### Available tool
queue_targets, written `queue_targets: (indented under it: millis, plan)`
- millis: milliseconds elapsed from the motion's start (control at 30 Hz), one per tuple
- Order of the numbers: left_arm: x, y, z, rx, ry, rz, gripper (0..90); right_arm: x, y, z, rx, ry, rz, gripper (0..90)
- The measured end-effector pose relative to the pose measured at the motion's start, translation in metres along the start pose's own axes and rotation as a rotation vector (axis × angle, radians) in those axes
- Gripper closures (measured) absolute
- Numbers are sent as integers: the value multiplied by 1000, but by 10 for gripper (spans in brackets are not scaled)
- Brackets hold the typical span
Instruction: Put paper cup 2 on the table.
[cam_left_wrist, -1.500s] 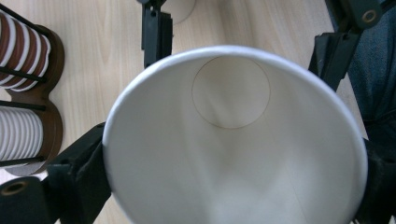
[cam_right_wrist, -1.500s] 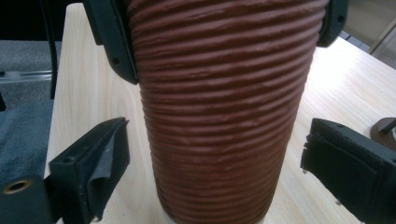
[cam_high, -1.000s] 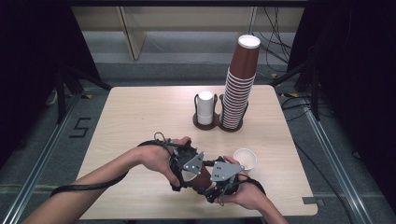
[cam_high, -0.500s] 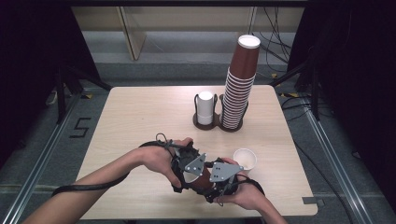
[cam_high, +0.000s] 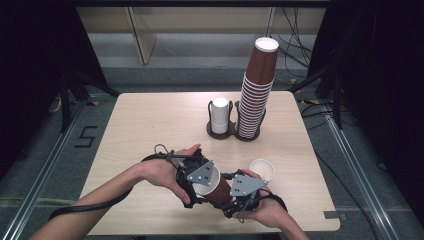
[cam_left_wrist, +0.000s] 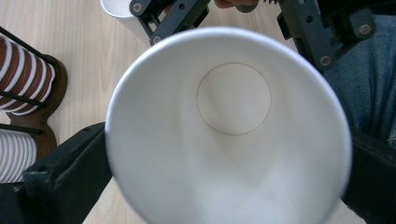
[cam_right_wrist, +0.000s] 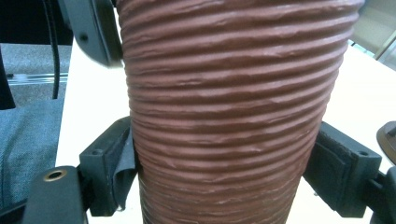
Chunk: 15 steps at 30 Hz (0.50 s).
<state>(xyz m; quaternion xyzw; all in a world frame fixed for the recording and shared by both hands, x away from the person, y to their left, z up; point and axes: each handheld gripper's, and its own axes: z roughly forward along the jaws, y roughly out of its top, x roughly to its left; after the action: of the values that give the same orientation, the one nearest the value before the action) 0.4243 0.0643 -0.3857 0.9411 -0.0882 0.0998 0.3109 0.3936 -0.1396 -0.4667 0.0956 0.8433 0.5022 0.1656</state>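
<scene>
A brown ribbed paper cup (cam_high: 223, 189) with a white inside lies on its side between both hands near the table's front edge. My right gripper (cam_high: 235, 196) is shut on its ribbed body (cam_right_wrist: 229, 116), with a pad pressing on each side. My left gripper (cam_high: 199, 180) is at the cup's mouth. Its jaws have just been opening and now stand wide on either side of the round, unsquashed rim (cam_left_wrist: 224, 126).
A white cup (cam_high: 262, 170) stands upright on the table (cam_high: 150, 125) just right of my right hand. At the back middle, a dark holder carries a tall stack of brown cups (cam_high: 255, 95) and a short white stack (cam_high: 219, 115).
</scene>
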Motion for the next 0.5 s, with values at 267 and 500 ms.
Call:
queue_targets:
  millis: [267,500]
  plan:
    - [0,-11,-7,-26,30,-39,0,0,-5,-5,-7,-9,45,190]
    - [-2,-23,-13,-75,96,-85,0,-5,-4,-15,-38,-51,51,190]
